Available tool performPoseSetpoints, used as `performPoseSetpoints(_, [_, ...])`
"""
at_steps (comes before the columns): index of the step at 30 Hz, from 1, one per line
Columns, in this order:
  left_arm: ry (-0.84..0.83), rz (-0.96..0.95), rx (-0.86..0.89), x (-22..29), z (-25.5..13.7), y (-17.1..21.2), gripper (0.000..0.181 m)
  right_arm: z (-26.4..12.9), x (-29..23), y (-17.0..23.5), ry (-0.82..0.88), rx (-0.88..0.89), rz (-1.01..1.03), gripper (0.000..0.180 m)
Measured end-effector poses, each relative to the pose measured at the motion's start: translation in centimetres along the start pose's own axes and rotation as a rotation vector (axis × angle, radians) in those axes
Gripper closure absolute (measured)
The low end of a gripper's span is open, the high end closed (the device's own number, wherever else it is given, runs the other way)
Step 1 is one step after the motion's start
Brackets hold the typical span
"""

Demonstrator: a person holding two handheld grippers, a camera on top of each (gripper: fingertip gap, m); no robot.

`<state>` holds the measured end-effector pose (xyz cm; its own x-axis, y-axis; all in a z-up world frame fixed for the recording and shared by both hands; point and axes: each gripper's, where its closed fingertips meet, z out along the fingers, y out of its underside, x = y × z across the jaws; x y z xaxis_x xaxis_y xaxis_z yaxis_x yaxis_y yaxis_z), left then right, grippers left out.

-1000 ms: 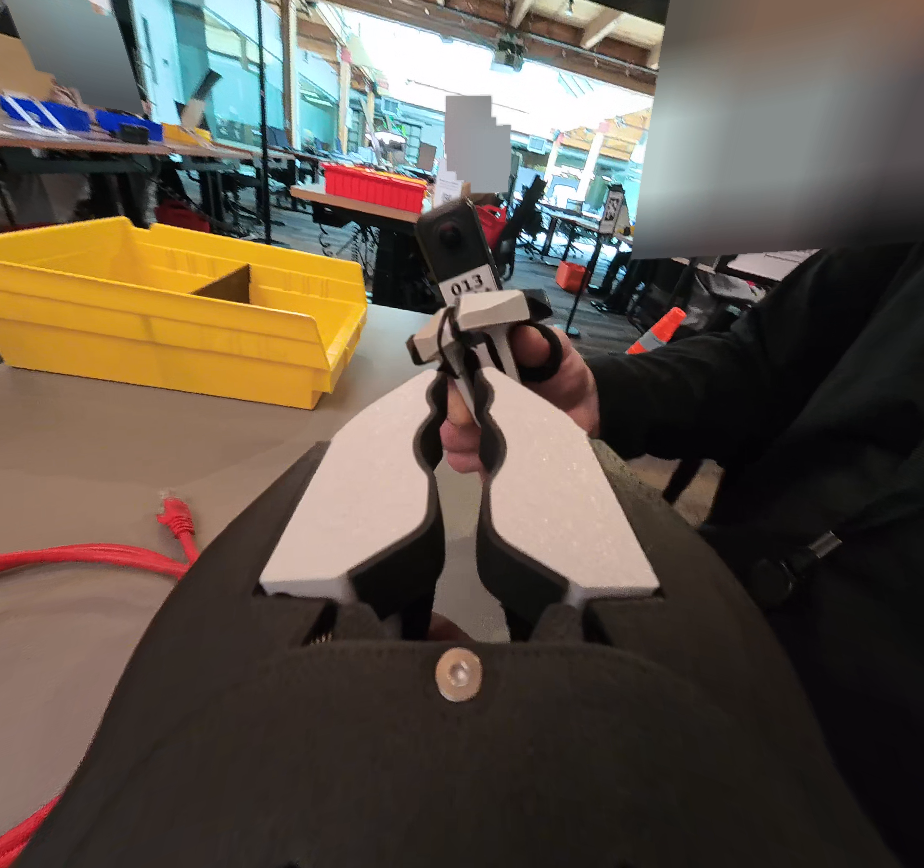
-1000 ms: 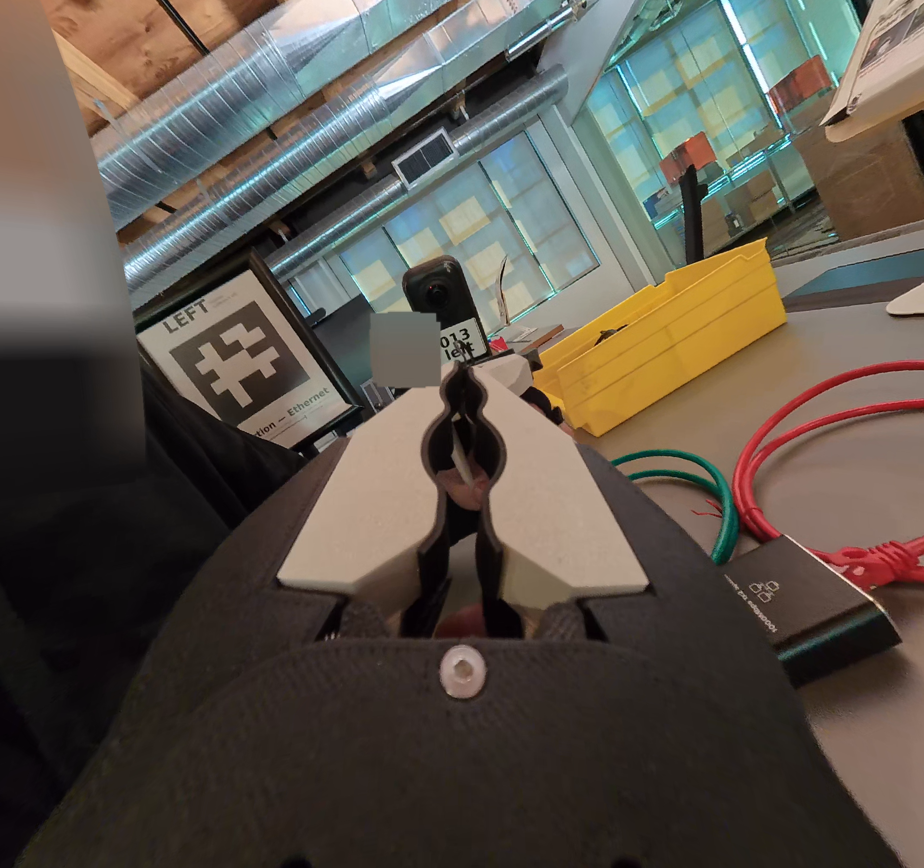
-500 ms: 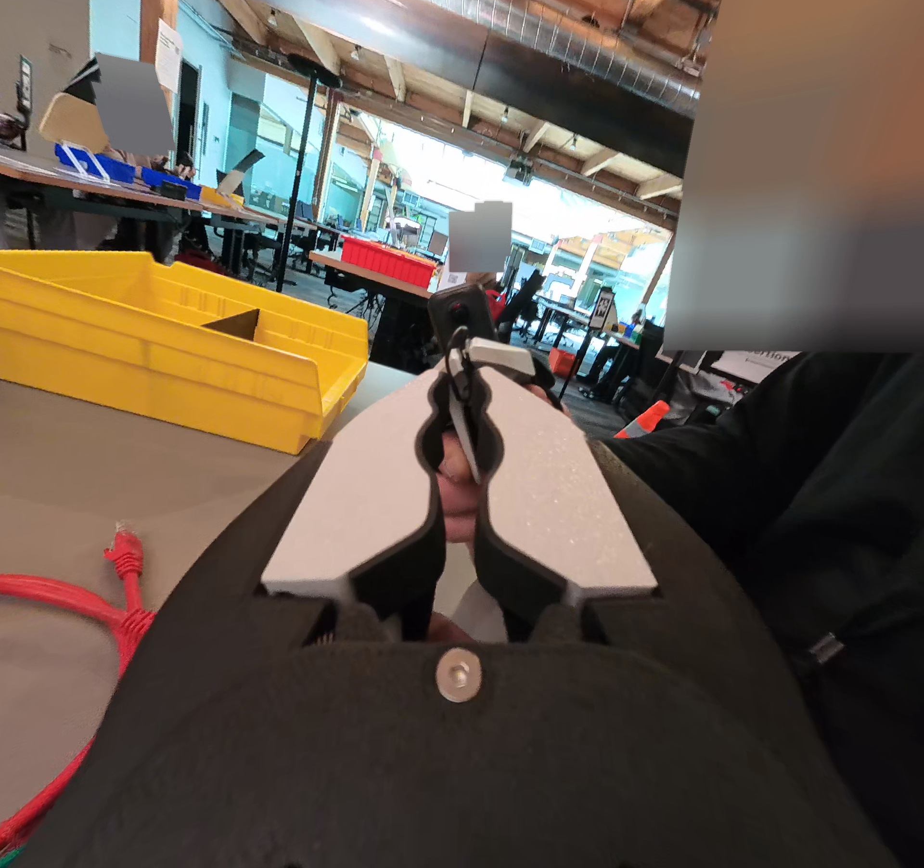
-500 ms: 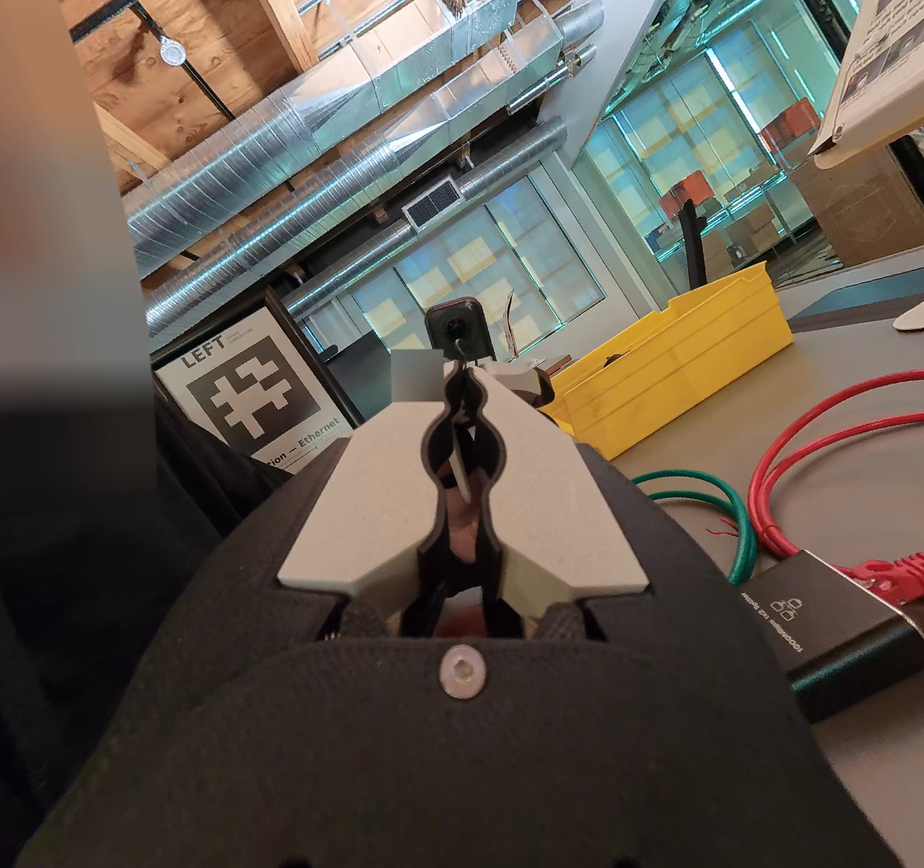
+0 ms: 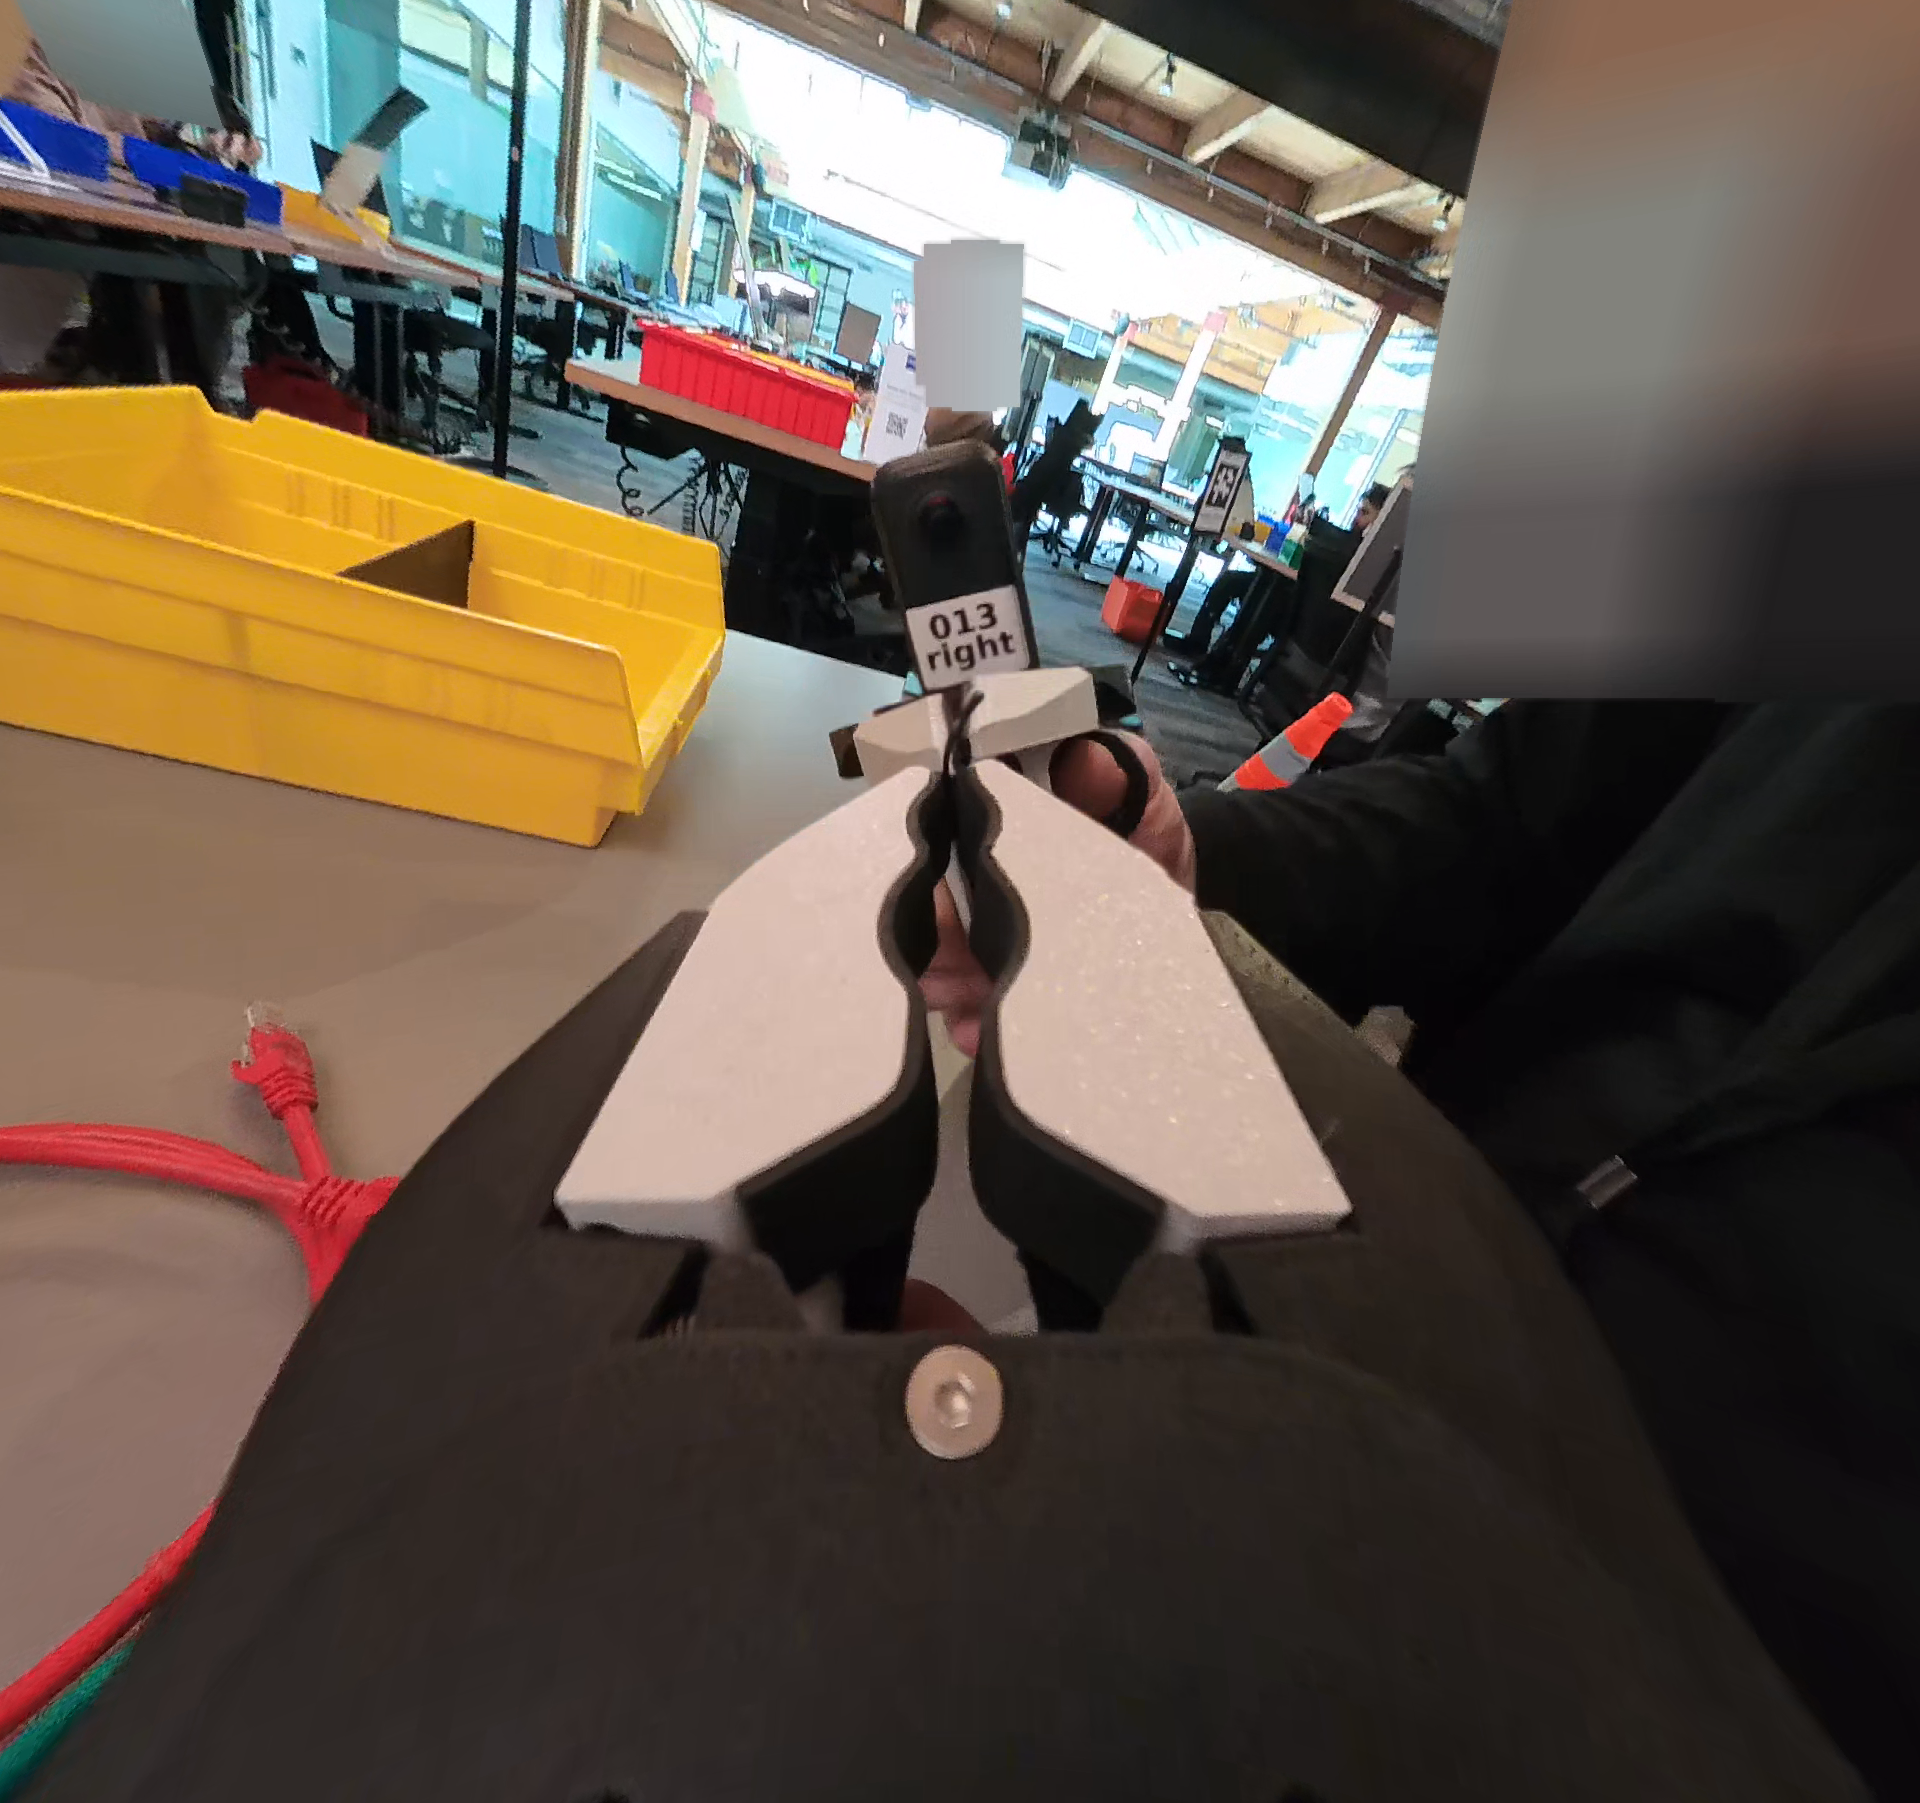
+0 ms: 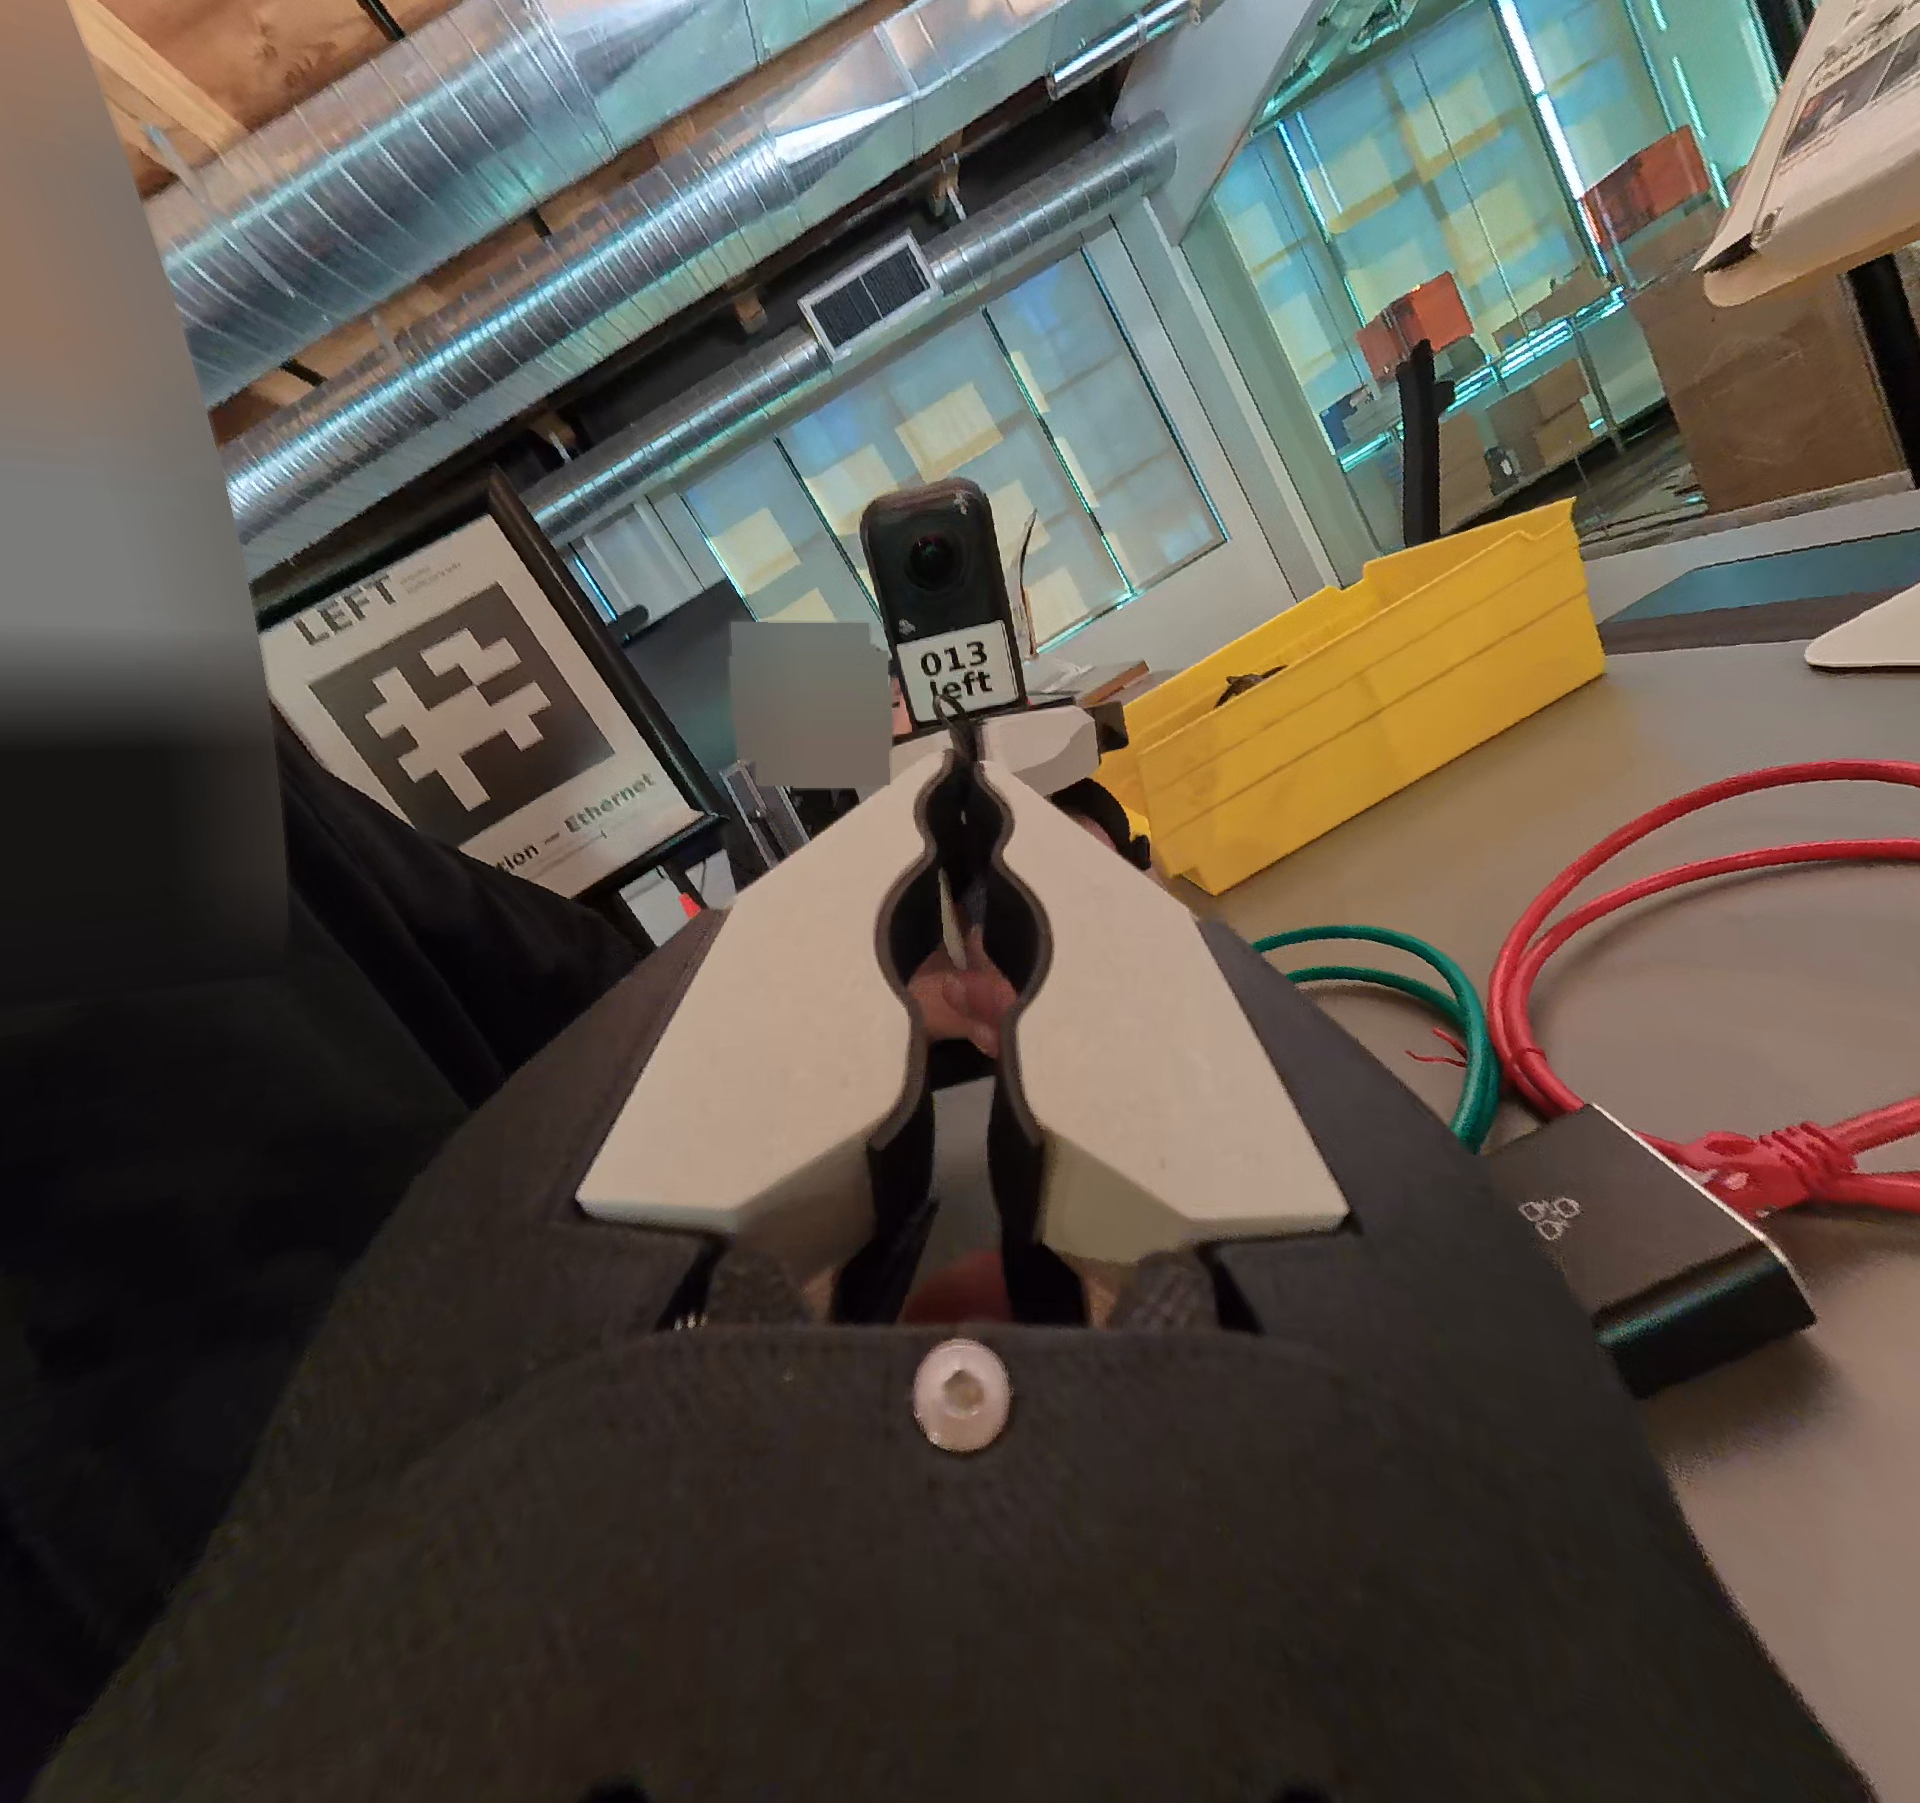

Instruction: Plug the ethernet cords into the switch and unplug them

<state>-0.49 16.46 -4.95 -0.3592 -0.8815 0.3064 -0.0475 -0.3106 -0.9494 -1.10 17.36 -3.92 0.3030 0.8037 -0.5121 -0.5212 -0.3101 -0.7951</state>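
Observation:
My left gripper (image 5: 951, 779) is shut and empty, held above the grey table (image 5: 260, 880). My right gripper (image 6: 961, 764) is also shut and empty. The two point at each other, tip to tip; the right gripper (image 5: 977, 714) shows in the left wrist view and the left gripper (image 6: 1023, 740) in the right wrist view. A black switch (image 6: 1652, 1223) lies on the table to the right of my right gripper. A red plug (image 6: 1766, 1156) rests at its port side; I cannot tell if it is seated. Another red plug (image 5: 275, 1057) lies loose on the table. A green cord (image 6: 1455, 984) curls beside the switch.
A yellow bin (image 5: 312, 610) stands on the table beyond the loose plug and also shows in the right wrist view (image 6: 1351, 714). Red cord loops (image 6: 1662, 870) lie by the switch. A framed sign (image 6: 468, 714) stands behind. A person's dark sleeve (image 5: 1455, 870) holds the right gripper. The grippers are tip to tip, or close to it. Left tips and right tips are each some 15 centimetres from the black switch (image 6: 1652, 1223). The red plug (image 6: 1766, 1156) is about equally far from each gripper, around 20 centimetres. My left wrist view (image 5: 337, 1210) looks at it from another angle.
Both views tipped upward half a second ago and have come back down. The grippers stay shut and tip to tip throughout.

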Motion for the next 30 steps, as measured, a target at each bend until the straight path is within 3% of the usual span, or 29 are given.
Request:
performPoseSetpoints(18, [-0.003, -0.015, -0.075, -0.4, -0.5, 0.8, 0.179, -0.4, 0.6, -0.2, 0.059, -0.019, -0.066, 0.18])
performPoseSetpoints(26, [-0.058, 0.066, -0.248, -1.0, -1.3, 2.6, 0.178, -0.3, 0.5, -0.6, 0.084, -0.013, -0.106, 0.18])
performPoseSetpoints(30, [-0.076, 0.031, -0.156, -1.5, -1.2, 1.6, 0.174, -0.4, 0.9, -0.4, 0.081, -0.01, -0.076, 0.18])
